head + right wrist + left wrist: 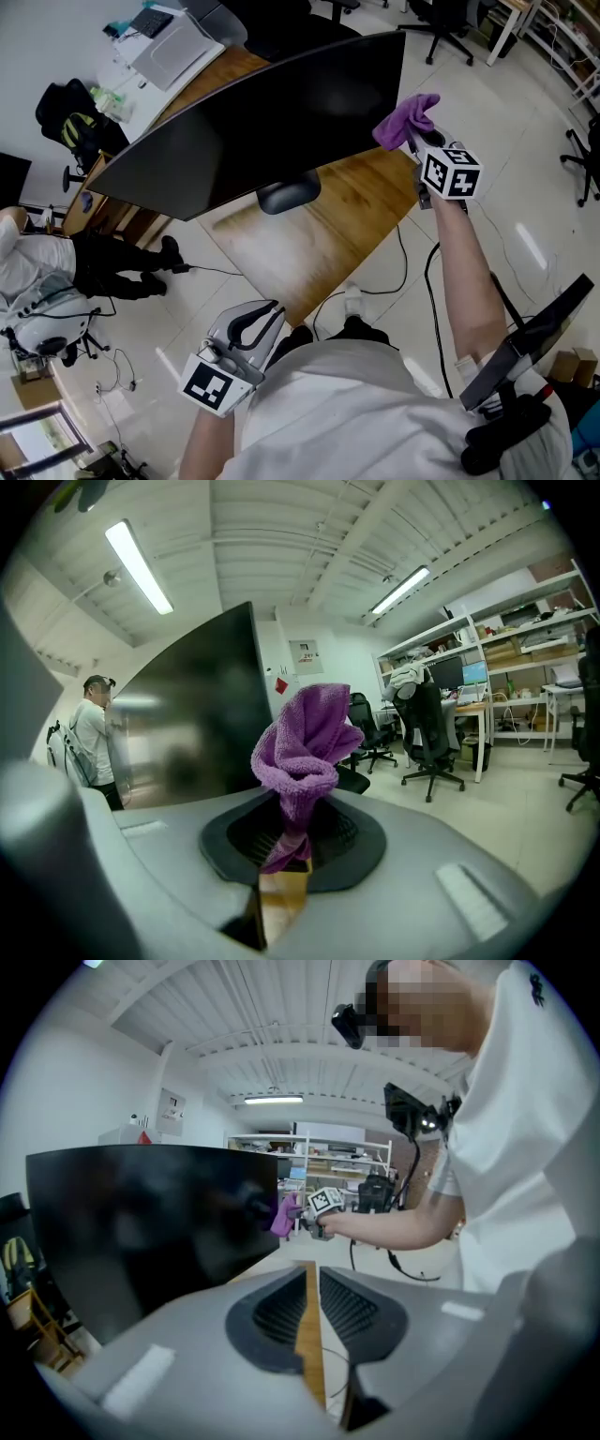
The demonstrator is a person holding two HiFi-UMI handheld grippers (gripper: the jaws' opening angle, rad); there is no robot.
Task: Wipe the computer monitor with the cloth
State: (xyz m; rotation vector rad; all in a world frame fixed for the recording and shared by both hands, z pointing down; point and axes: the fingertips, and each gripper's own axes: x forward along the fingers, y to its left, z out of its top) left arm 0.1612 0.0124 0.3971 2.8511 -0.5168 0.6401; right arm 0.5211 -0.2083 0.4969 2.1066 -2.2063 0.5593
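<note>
A wide black monitor (253, 131) stands on a wooden desk (328, 234), its screen dark. My right gripper (417, 145) is shut on a bunched purple cloth (405, 120), which rests at the monitor's right edge. In the right gripper view the cloth (305, 742) sticks up out of the right gripper (291, 841), just beside the screen (197, 714). My left gripper (258, 314) hangs low by my body, off the desk's near edge. In its own view the left gripper (312, 1288) is shut with nothing in it, facing the monitor (141, 1222) and the cloth (283, 1215).
The monitor's dark foot (289, 194) sits mid-desk. A person (56, 262) is at the left on the floor side. Office chairs (441, 28) stand behind, cables (412, 272) run over the floor, and a white desk (169, 47) adjoins at the back left.
</note>
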